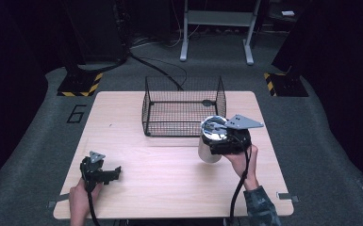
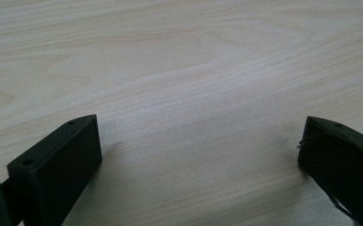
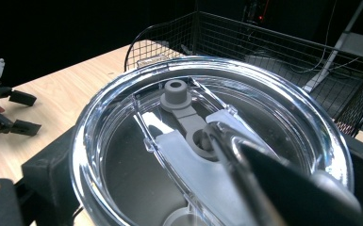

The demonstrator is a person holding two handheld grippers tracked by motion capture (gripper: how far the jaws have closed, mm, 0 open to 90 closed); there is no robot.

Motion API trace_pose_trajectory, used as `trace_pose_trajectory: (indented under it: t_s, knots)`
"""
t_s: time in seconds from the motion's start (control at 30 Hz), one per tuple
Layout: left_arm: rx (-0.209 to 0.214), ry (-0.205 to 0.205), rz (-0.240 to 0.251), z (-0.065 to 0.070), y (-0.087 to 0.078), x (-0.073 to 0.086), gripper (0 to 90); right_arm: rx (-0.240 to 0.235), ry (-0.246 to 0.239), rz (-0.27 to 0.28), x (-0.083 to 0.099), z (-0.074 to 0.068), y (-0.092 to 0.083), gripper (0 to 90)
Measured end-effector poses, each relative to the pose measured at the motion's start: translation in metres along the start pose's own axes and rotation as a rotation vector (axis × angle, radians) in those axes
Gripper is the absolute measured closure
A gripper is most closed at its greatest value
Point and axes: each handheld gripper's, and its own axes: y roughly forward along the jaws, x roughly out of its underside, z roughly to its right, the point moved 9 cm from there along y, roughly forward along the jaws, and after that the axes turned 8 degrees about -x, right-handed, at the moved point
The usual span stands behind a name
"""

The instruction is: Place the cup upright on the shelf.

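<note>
Bench (image 1: 169, 188) of pale wood grain carries the work: a black wire-mesh basket (image 1: 184, 106) with an open top stands at the far middle, and a polished steel tumbler with a clear plastic lid (image 1: 211, 141) is just in front of the basket's right near corner.

Progress, as judged from this layout: the tumbler is gripped and appears raised or tilted off the bench, but it is outside the basket. Pick-up counts as done; carrying over the near wall and setting down inside the mesh are left. Whether the tumbler base is touching the bench cannot be told.

Right tool (image 1: 231, 141) is closed around the tumbler just under the lid rim, jaws set wide on either side of the body. In the right gripper view the clear lid (image 3: 212, 141), with its grey slider tab (image 3: 181, 106), sits directly between the jaws, and the basket (image 3: 283, 52) lies close behind.

Left tool (image 1: 104, 174) rests low at the near left of the bench, well apart from the tumbler. Its jaws stand wide open over bare wood (image 2: 193, 94) and hold nothing.
</note>
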Motion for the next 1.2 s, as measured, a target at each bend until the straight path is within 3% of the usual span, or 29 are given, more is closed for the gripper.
trace_pose_trajectory:
  t_s: [0.63, 1.2]
  knots:
    - [0.000, 0.000, 0.000, 0.000, 0.000, 0.000, 0.1, 0.019, 0.019, 0.004, -0.020, 0.018, 0.011, 3.6]
    - [0.000, 0.000, 0.000, 0.000, 0.000, 0.000, 0.1, 0.023, 0.004, 0.015, -0.041, 0.027, 0.016, 3.6]
